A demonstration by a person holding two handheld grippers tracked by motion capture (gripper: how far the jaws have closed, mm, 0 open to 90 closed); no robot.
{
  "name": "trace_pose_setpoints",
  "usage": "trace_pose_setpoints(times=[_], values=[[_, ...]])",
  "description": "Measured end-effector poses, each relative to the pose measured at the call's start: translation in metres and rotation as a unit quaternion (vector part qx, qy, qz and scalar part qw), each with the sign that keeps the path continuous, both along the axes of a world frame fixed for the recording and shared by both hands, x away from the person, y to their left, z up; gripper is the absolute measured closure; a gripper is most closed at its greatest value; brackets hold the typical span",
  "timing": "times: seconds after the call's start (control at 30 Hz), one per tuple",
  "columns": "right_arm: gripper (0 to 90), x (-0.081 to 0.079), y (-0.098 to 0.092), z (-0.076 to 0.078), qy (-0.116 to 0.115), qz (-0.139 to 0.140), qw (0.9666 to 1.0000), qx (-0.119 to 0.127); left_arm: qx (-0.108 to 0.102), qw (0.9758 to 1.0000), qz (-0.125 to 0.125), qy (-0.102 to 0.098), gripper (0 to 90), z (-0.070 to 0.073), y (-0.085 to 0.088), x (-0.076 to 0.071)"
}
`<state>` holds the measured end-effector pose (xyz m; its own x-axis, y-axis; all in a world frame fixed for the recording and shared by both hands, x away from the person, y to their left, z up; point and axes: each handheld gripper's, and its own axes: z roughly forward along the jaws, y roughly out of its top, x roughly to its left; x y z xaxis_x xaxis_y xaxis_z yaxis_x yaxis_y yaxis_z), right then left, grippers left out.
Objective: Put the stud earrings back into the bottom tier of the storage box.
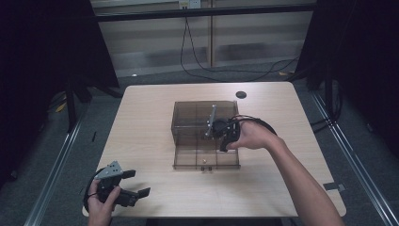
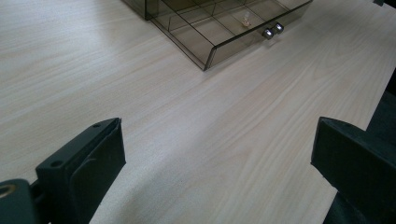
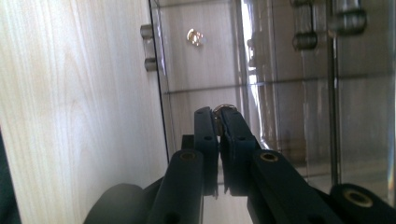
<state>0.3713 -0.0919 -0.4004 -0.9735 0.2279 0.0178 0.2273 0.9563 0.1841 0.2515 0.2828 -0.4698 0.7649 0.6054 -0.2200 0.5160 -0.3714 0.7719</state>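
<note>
A small ring (image 3: pixel 225 108) — silvery, rounded — is pinched in the closed right tongs (image 3: pixel 218 116) at frame centre, above the smoky clear drawer (image 1: pixel 207 157). It should be lowered squarely into one compartment before release — dividers avoided. The left tongs (image 1: pixel 133 182) are held open, empty, at lower left over the table (image 1: pixel 146 141).

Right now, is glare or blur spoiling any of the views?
High view: dim, dark surroundings, soft. Right gripper view: bright streaks of glare on the clear drawer box, and the near tongs look soft. Left gripper view: evenly lit and sharp on the table.
</note>
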Motion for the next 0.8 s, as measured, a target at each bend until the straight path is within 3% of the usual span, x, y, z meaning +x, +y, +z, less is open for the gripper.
trace_pose_setpoints(times=[0.6, 0.8], values=[[86.0, -0.001, 0.039, -0.014, 0.01, 0.035, 0.9993, -0.005, 0.0, 1.0, -0.001, 0.0, 2.8, 0.0, 0.0, 0.0], [86.0, 0.003, 0.052, -0.018, 0.017, 0.046, 0.9986, -0.017, -0.001, 1.0, -0.001, 0.001, 2.8, 0.0, 0.0, 0.0]])
